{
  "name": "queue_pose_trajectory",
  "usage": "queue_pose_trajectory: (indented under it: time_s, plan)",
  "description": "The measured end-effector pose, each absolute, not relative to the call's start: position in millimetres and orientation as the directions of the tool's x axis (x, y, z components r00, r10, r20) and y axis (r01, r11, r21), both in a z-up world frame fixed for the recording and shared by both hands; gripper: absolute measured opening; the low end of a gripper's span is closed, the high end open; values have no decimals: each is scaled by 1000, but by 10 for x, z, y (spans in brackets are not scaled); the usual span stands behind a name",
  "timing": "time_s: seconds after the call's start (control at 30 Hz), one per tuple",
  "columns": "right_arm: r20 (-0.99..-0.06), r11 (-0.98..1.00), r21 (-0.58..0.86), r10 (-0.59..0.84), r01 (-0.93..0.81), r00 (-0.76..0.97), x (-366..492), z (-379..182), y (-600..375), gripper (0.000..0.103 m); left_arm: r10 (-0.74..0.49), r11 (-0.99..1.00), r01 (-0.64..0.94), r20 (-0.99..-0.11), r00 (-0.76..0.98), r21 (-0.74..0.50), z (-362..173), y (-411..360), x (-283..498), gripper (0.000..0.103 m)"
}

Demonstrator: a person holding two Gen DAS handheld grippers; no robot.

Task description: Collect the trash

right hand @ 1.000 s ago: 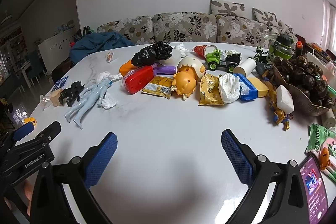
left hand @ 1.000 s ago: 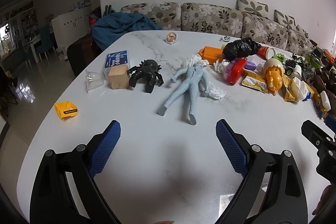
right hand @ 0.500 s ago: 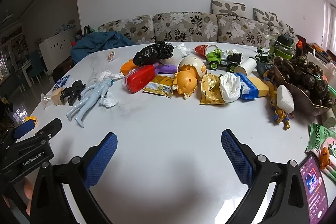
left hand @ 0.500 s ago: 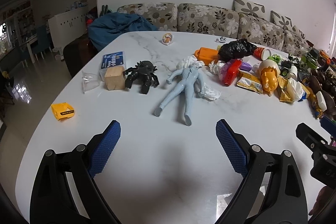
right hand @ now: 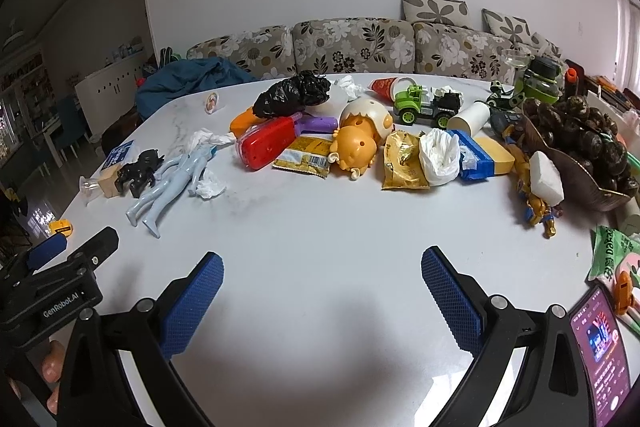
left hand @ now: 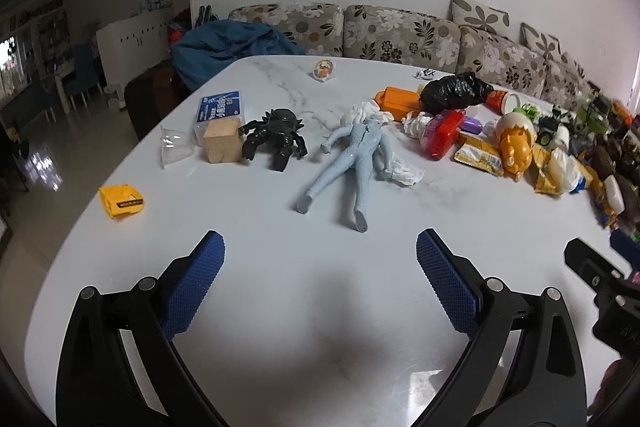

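Both tongs are hovering low over the white marble surface (right hand: 320,219), and both are gaping wide with nothing between their blue pads: left tongs (left hand: 320,267) are facing the pale blue doll (left hand: 352,163), right tongs (right hand: 322,279) are pointing at the toy pile. Taking that doll as our marker, crumpled white tissue (left hand: 404,171) is lying right against its far side, more tissue (left hand: 366,113) is bunching at its head, a yellow snack wrapper (right hand: 306,157) is sitting well beyond it, next to the orange chick toy (right hand: 356,143), and the black bag (right hand: 294,95) is slumping behind
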State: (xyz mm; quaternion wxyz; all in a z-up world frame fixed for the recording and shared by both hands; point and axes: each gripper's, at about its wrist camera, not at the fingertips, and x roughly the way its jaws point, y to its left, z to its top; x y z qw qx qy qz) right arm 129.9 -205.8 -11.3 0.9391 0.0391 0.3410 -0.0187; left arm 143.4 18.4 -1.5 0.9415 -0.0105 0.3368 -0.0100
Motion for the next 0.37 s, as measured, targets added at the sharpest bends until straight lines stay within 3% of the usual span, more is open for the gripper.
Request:
queue_pose_trajectory:
  time_s: [0.37]
  plan:
    - [-635,994,61,-28,86,772,1274,-92,-2109,98,-63,998,36,-652,755,-55,-21,130,1417,94]
